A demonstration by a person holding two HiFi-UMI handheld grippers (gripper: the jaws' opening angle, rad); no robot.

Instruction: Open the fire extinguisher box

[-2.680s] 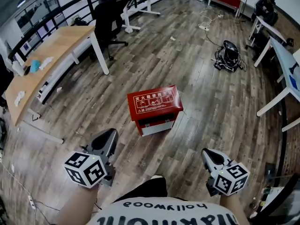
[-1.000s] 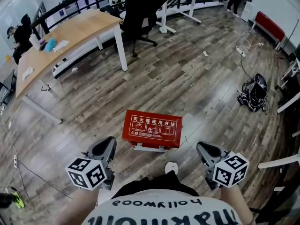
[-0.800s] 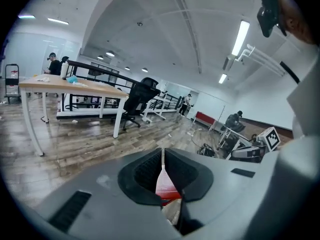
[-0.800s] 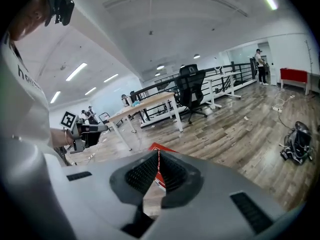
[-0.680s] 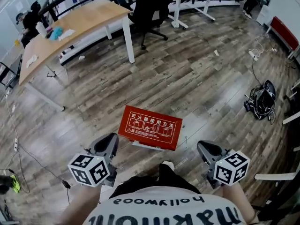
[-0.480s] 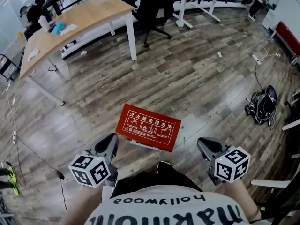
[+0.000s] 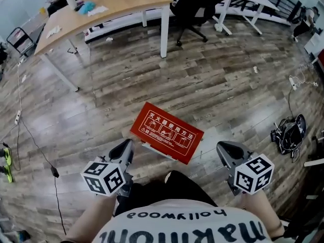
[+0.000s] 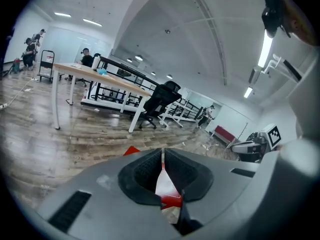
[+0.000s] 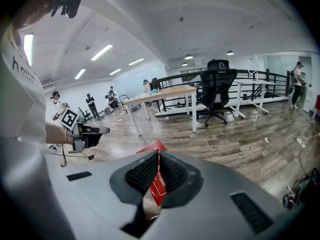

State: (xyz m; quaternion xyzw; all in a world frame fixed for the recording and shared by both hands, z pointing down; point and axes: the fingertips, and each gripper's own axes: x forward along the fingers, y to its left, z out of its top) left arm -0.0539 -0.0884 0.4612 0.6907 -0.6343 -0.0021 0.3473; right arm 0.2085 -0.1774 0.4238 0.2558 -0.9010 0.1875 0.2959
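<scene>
Saw the left gripper [image 7: 124, 150] low off the near left corner of the fire extinguisher box [image 7: 167, 132], apart from it, jaws pressed together and pinching nothing, with only a sliver of red visible through the slit. Saw the box itself sitting on the wood floor [image 7: 217, 85], turned askew, red instruction panel facing up, lid apparently shut; could not pick out a latch or handle in any view. Saw the right gripper [image 7: 228, 152] off the box's near right side, also apart from it and likewise clamped together on nothing. Judged the step in hand to be the approach, with the opening itself not yet begun. To do it well, needed first to find the lid's free edge, probably above the pale strip [image 7: 157, 152] along the box's near side, rather than prod the top panel. Needed then either to spread one pair of jaws before reaching the lip or to use a closed tip as a hook beneath it. Seemed wise to steady the box's far edge with the other gripper, to guard against sliding or tipping on smooth boards. Seemed wise also to lift slowly, following the hinge's arc away from the near side.
</scene>
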